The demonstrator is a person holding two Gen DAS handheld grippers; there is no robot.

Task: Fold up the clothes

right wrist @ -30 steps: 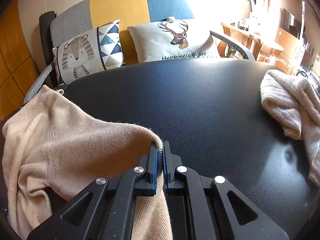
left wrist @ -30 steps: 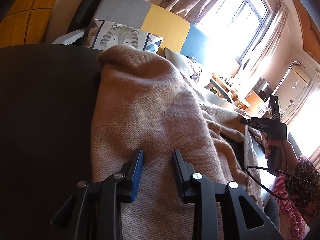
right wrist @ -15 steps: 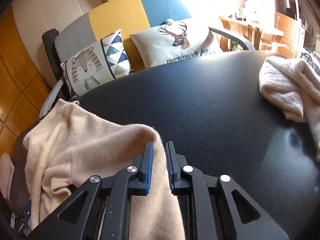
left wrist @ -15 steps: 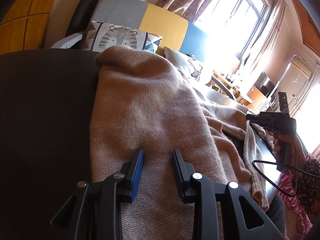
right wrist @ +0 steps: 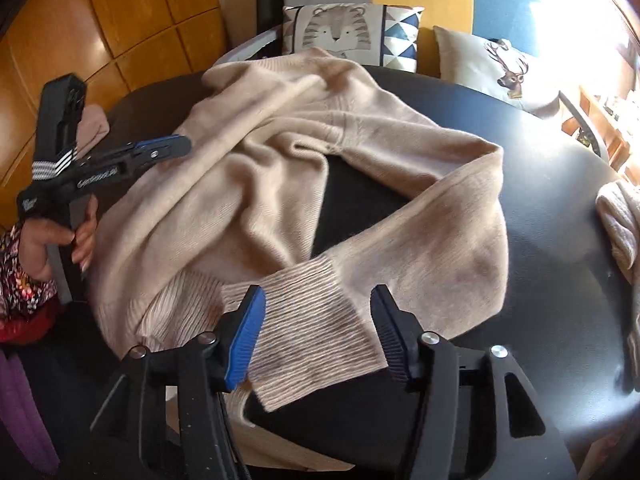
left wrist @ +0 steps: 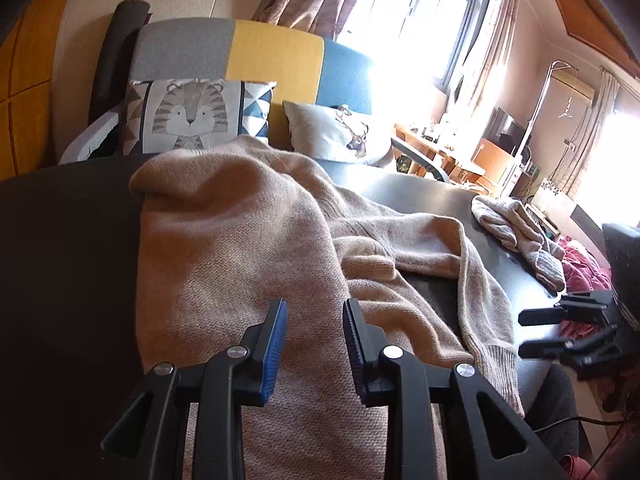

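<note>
Left wrist view: the beige sweater (left wrist: pixel 248 240) lies rumpled on the dark worktop (left wrist: pixel 60 260), its bulk running from the camera toward 12 o'clock, one sleeve (left wrist: pixel 480 292) trailing off toward 3 o'clock. The left claw (left wrist: pixel 314 336) hovers over the near knit with its jaws standing apart; whether the pads touch the cloth I cannot tell. At 3 o'clock the right claw (left wrist: pixel 560 332) shows side-on at the worktop's edge. Only this view shows a second, paler knit (left wrist: pixel 516 232) heaped whole at 2 o'clock.

Right wrist view: the right claw (right wrist: pixel 316 332) is opening, its jaws wide on either side of the ribbed cuff (right wrist: pixel 312 316), which lies on the worktop between the pads without being pressed. Only here is the sleeve seen doubling back in a loop around a bare patch of worktop, and the left claw (right wrist: pixel 160 148) appears at 10 o'clock in the person's hand (right wrist: pixel 60 236).

The knit looks soft, light and limp, likely to sag and stretch rather than hold a crease. The ribbed cuff and hem are probably the firmest places to pinch.
</note>
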